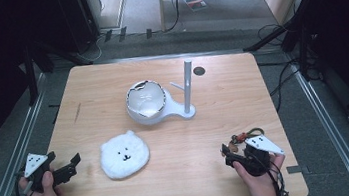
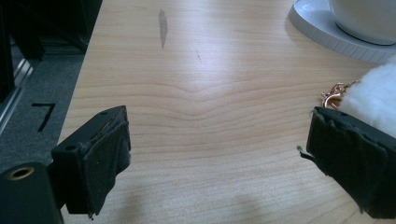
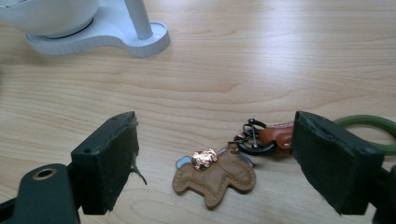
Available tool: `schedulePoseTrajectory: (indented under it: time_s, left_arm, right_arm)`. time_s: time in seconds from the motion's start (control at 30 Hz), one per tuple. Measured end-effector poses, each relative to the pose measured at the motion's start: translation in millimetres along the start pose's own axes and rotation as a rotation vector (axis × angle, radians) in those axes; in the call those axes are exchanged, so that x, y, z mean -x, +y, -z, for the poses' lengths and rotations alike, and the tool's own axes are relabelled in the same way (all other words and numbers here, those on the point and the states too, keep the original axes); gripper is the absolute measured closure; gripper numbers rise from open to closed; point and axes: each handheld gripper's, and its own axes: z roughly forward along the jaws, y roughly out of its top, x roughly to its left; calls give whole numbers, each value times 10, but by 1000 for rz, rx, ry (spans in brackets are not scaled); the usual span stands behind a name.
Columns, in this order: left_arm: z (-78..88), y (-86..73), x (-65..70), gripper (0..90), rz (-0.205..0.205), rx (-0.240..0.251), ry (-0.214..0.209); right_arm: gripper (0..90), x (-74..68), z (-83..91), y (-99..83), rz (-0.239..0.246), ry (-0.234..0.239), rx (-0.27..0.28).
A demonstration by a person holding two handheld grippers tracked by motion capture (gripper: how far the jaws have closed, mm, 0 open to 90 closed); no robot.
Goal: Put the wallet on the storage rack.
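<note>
While the left gripper (image 1: pixel 72 163) waits just left of the plush bear face (image 1: pixel 124 155), jaws apart and empty, the work falls to the right gripper (image 3: pixel 215 158). Its jaws also stand apart, straddling the leather keychain (image 3: pixel 215 176), which lies flat on the desk (image 1: pixel 191 131) well right of the plush. Recommendation: lower squarely and close on the brown charm, not on the black clasp (image 3: pixel 254 140) or green cord (image 3: pixel 366 125), which would likely slip.

A wooden table (image 1: pixel 182 177) bears a white stand (image 1: pixel 184 111), plush bear face (image 1: pixel 124 155) and leather keychain (image 3: pixel 215 176).
</note>
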Motion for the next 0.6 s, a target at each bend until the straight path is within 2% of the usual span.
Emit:
schedulePoseTrajectory:
  time_s: [0.33,0.6]
  left_arm:
    - [-2,-1,4,70,-1,1,3]
    - [1,-2,3,70,-2,1,3]
  right_arm:
    - [157,-162,-56,57,-2,46,-1]
    - [157,-328,-101,87,17,76,-9]
